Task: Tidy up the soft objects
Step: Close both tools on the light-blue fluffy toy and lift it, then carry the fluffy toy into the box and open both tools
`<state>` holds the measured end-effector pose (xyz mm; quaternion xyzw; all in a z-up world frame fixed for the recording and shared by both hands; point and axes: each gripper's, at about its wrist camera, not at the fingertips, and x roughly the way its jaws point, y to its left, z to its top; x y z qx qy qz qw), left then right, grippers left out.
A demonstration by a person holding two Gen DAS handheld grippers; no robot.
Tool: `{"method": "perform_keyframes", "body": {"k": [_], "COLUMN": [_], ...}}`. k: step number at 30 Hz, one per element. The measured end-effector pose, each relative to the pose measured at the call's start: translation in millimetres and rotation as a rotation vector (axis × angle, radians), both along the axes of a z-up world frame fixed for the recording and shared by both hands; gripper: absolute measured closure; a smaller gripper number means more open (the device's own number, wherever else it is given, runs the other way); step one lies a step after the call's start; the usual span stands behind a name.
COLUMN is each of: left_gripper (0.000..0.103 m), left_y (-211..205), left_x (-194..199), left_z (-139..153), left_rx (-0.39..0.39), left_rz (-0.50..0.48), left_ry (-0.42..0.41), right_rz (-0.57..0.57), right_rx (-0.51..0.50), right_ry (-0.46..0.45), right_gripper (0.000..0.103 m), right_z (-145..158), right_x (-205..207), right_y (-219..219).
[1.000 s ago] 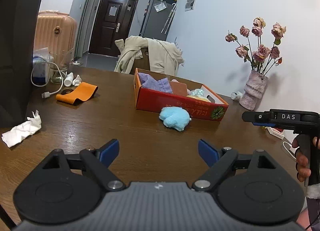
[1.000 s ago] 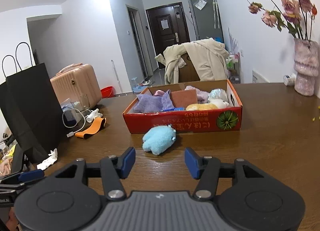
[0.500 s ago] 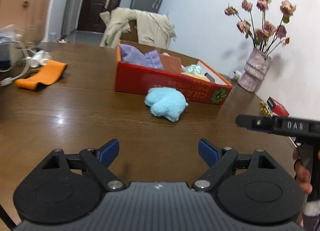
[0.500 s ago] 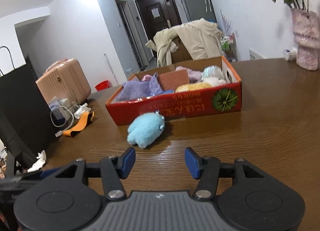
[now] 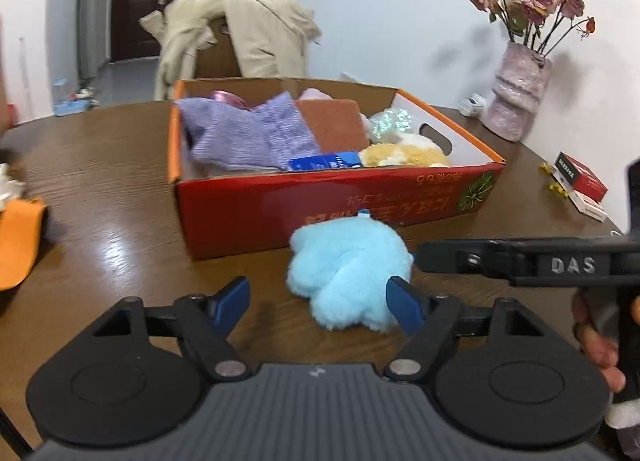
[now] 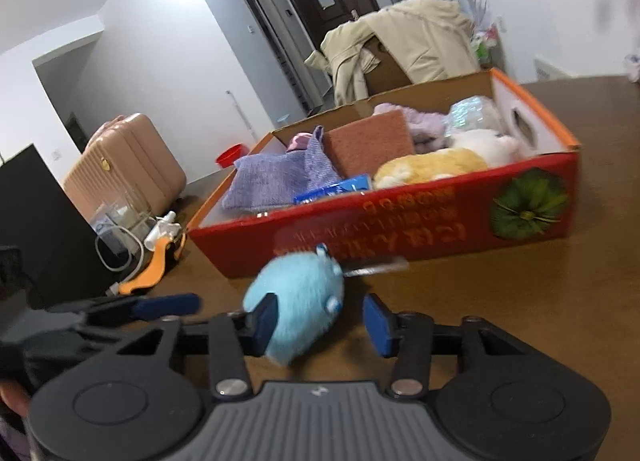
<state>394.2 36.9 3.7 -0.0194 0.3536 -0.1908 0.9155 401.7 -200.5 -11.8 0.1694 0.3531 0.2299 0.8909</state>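
Observation:
A light blue plush toy (image 5: 348,273) lies on the brown table just in front of a red cardboard box (image 5: 320,205). The box holds a purple cloth (image 5: 248,133), a brown pad, a yellow plush (image 5: 404,153) and other soft items. My left gripper (image 5: 318,305) has its jaws closing around the toy, which sits near the right finger with a wide gap on the left. In the right wrist view my right gripper (image 6: 320,321) is also closing. The blue plush toy (image 6: 300,293) lies against its left finger, and the right pad stands clear of it.
A pink vase of dried roses (image 5: 516,101) and red packs (image 5: 582,181) stand at the right. An orange band (image 5: 16,241), a cable, a black bag (image 6: 40,221) and a suitcase (image 6: 124,169) are at the left. A coat-draped chair (image 5: 240,37) stands behind the box.
Both grippers have come forward and down to the blue plush toy, which now lies between their fingers. Both pairs of jaws stand narrower than before.

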Motion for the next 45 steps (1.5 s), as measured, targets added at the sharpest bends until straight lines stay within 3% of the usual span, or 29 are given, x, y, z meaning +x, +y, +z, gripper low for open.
{"method": "perform_keyframes", "body": {"k": [6,9,12,22,24,26,30,37,45], "left_gripper": [0.037,0.052,0.053,0.057,0.059,0.058,0.059,0.059,0.059], "left_y": [5.5,9.7,7.7,4.1,0.4,-6.6,-19.6,-48.7,-76.9], "left_x": [28.4,29.5,25.9,17.7,3.2,-24.7,-75.1,-148.4,-172.9], "left_z": [-20.4,-24.2,-25.0,-21.9,-14.4,-3.1,5.8,20.6,40.0], "left_rx": [-0.113,-0.195,-0.192,-0.196,-0.21,-0.212,-0.253,-0.309,-0.286], "left_rz": [-0.05,-0.077,-0.071,-0.056,-0.04,-0.042,-0.052,-0.053,-0.064], "left_ry": [0.064,0.079,0.064,0.06,0.063,0.03,0.031,-0.001,-0.054], "right_rz": [0.015,0.008,0.005,0.012,0.0,0.01,-0.025,-0.046,-0.067], "right_rx": [0.076,0.182,0.229,0.216,0.171,0.097,0.056,0.045,0.087], "right_ry": [0.053,0.075,0.081,0.067,0.065,-0.018,-0.071,-0.114,-0.167], "right_gripper": [0.067,0.073,0.073,0.075,0.076,0.076,0.076,0.076,0.076], "right_z": [-21.2,-32.8,-40.0,-38.3,-26.1,-8.2,9.1,32.2,45.3], "right_x": [27.5,31.3,31.2,27.3,14.9,-14.2,-78.4,-156.2,-189.3], "right_y": [5.1,-5.1,-8.8,-10.7,-8.6,-5.3,-14.5,-47.2,-81.7]}}
